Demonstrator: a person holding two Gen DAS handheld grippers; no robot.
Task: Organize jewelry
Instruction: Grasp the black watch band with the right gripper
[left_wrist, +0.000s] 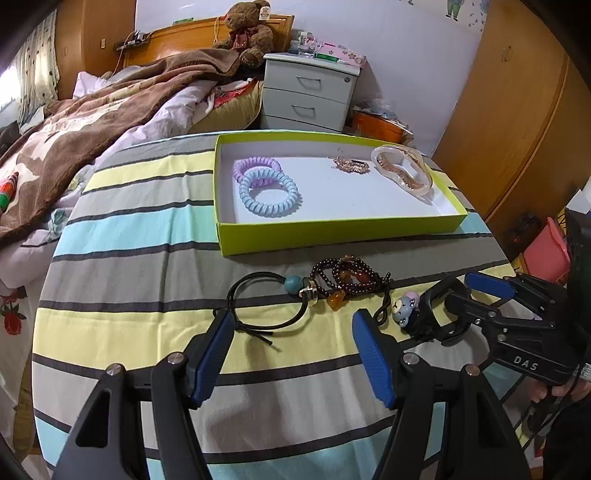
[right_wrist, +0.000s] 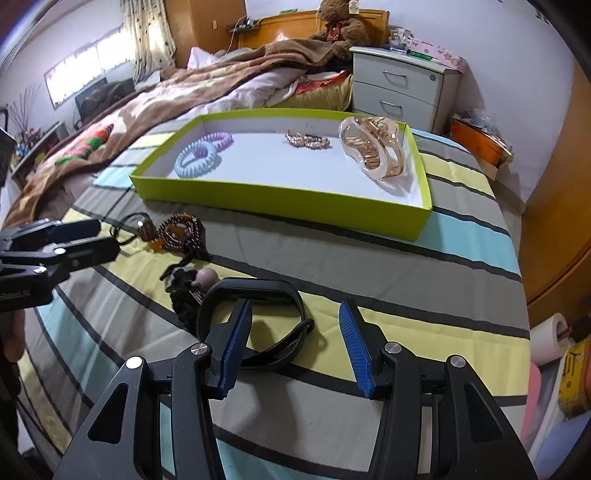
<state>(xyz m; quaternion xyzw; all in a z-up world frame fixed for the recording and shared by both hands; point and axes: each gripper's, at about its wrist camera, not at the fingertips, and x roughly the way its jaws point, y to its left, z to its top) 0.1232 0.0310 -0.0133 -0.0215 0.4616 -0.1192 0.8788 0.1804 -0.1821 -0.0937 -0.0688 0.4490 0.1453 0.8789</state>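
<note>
Loosely coiled, the dark beaded bracelet (left_wrist: 347, 278) lies, seemingly amber-charmed, before both gaping, empty hand-held grippers (left_wrist: 291, 339).

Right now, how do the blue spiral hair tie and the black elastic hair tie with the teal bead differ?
The blue spiral hair tie lies inside the green tray, overlapping a purple one; the black elastic hair tie with the teal bead lies outside on the striped cloth. The blue one is a thick coil, the black one a thin cord. Neither is gripped.
</note>
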